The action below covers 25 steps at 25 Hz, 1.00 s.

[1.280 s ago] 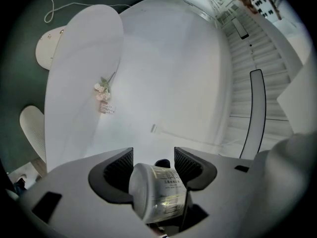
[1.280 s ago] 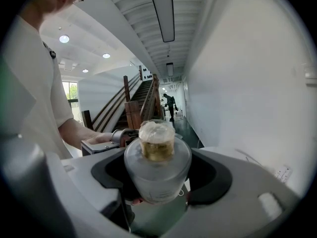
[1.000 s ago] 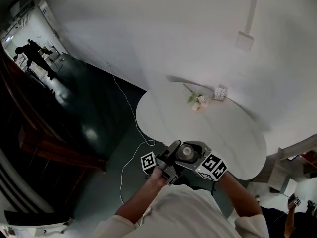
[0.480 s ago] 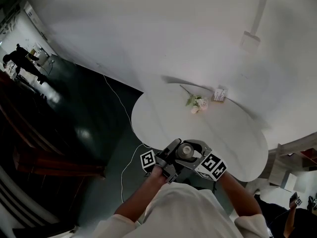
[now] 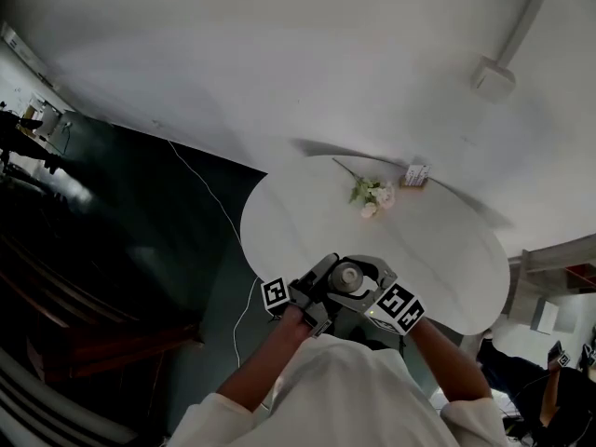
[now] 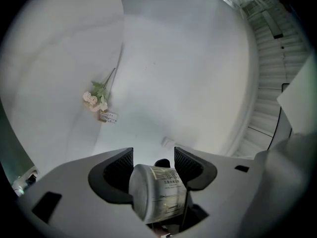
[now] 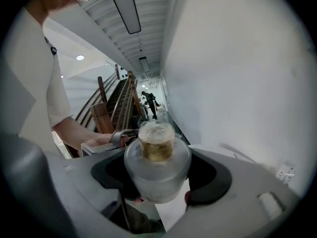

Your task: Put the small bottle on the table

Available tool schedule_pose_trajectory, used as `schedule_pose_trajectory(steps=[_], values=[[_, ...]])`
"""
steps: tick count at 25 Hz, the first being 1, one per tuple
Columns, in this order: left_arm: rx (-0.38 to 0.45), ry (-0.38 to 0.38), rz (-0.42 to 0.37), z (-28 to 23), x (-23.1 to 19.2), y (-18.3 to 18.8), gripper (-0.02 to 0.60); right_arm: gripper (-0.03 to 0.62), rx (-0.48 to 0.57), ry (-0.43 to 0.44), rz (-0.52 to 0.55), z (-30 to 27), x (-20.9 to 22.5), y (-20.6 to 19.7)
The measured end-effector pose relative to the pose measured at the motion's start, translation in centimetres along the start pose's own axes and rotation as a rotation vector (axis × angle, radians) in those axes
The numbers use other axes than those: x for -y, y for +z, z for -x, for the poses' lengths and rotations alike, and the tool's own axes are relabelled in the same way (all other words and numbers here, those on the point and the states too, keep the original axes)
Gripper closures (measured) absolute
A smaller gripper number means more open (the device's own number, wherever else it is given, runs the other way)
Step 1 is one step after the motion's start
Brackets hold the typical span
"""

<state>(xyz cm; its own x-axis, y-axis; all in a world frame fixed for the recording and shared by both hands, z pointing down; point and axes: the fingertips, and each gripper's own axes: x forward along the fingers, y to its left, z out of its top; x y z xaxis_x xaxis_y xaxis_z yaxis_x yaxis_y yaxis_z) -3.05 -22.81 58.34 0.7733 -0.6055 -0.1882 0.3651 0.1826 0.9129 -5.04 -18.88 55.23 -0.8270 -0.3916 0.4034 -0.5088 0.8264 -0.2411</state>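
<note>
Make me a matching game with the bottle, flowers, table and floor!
Things:
1 bottle
2 flowers
3 table
4 floor

Clues:
a dark
b held between jaws
c white and round
d lying on the table

Pairs: 1-b, 2-d, 3-c, 4-a

Bottle (image 5: 348, 276) sl. closer to table (image 5: 447, 250)

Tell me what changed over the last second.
The person has edged nearer the table, which looks slightly larger in the head view. Nothing was taken or released. Unchanged: the left gripper and right gripper both grip the bottle; the flowers lie on the table.
</note>
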Motion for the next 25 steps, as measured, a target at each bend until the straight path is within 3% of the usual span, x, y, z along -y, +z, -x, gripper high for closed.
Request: schedule_pose_trajectory(steps=[13, 25], values=[[-0.041, 0.120, 0.025, -0.5, -2.7, 8.5, 0.329, 0.247, -0.054, -0.089, -0.101, -6.9, 6.9, -0.9], [0.076, 0.201, 0.061, -0.7, -7.4, 12.6, 0.328, 0.247, -0.088, -0.100, -0.197, -9.9, 14.9, -4.4]])
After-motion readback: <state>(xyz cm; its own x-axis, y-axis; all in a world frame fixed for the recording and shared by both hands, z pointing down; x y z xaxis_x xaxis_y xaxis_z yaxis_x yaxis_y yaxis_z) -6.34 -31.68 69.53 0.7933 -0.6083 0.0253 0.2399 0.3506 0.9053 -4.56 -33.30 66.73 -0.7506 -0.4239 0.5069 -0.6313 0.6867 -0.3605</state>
